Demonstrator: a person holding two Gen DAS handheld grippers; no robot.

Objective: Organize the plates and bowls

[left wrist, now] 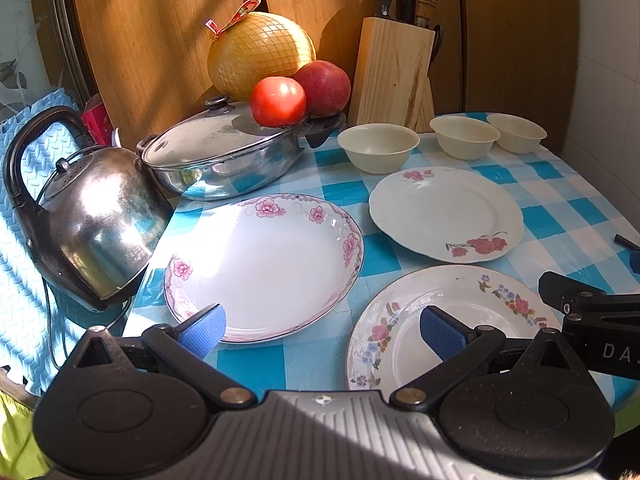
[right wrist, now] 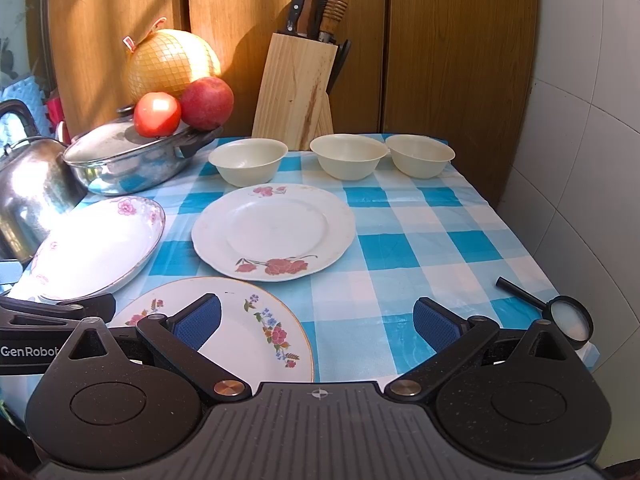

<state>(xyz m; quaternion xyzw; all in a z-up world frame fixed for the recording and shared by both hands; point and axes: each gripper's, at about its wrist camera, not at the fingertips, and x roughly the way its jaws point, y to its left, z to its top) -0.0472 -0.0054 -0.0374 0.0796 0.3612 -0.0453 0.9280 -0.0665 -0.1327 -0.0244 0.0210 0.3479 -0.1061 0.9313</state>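
Note:
Three plates lie on the blue checked tablecloth (right wrist: 420, 248): a deep pink-flowered plate (left wrist: 264, 264) (right wrist: 96, 248) at left, a red-flowered plate (left wrist: 444, 212) (right wrist: 272, 232) behind, and a gold-rimmed flowered plate (left wrist: 452, 320) (right wrist: 248, 328) nearest. Three cream bowls stand in a row at the back: left (left wrist: 378, 152) (right wrist: 248, 160), middle (left wrist: 466, 136) (right wrist: 348, 156), right (left wrist: 516, 132) (right wrist: 420, 154). My left gripper (left wrist: 322, 326) is open and empty, above the gap between the deep and gold-rimmed plates. My right gripper (right wrist: 316, 320) is open and empty, over the gold-rimmed plate's right edge.
A steel kettle (left wrist: 96, 216) and a lidded pan (left wrist: 224, 156) carrying a tomato (left wrist: 278, 100), an apple (left wrist: 324, 86) and a netted pomelo (left wrist: 260, 52) stand at left. A knife block (right wrist: 296, 88) stands at the back. A magnifying glass (right wrist: 568, 320) lies near the right edge.

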